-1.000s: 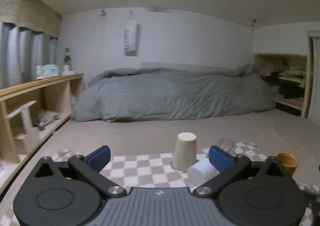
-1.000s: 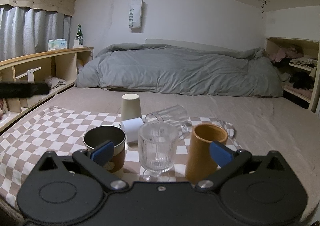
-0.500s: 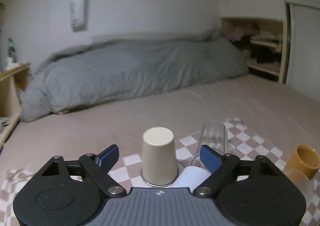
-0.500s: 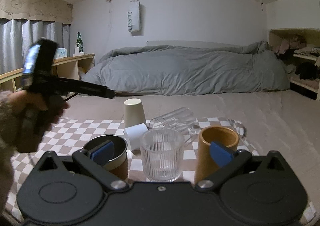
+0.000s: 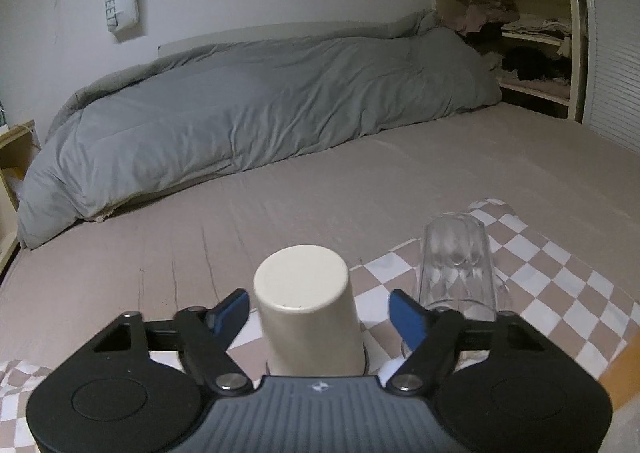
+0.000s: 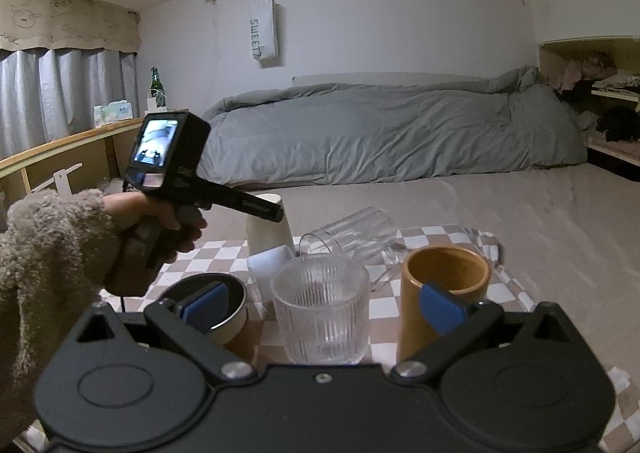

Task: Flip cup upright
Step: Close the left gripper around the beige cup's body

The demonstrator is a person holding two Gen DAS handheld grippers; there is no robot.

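Observation:
A cream cup [image 5: 308, 313] stands upside down on the checkered cloth [image 5: 560, 285]; it also shows in the right wrist view [image 6: 266, 227]. My left gripper [image 5: 318, 311] is open, its blue pads on either side of the cup without touching. A clear glass [image 5: 456, 269] lies on its side to the right of it, also in the right wrist view [image 6: 352, 233]. My right gripper [image 6: 322, 303] is open and empty, held back behind the front cups.
A white cup [image 6: 272, 269] lies on its side. A ribbed glass [image 6: 320, 305], an orange cup [image 6: 444, 293] and a metal cup [image 6: 216, 309] stand upright in front. A grey duvet [image 5: 260, 109] lies behind. A wooden shelf [image 6: 60, 149] is at left.
My left gripper has moved forward and to the right, so the upside-down cream cup now sits between its open fingers. The right gripper has hardly moved.

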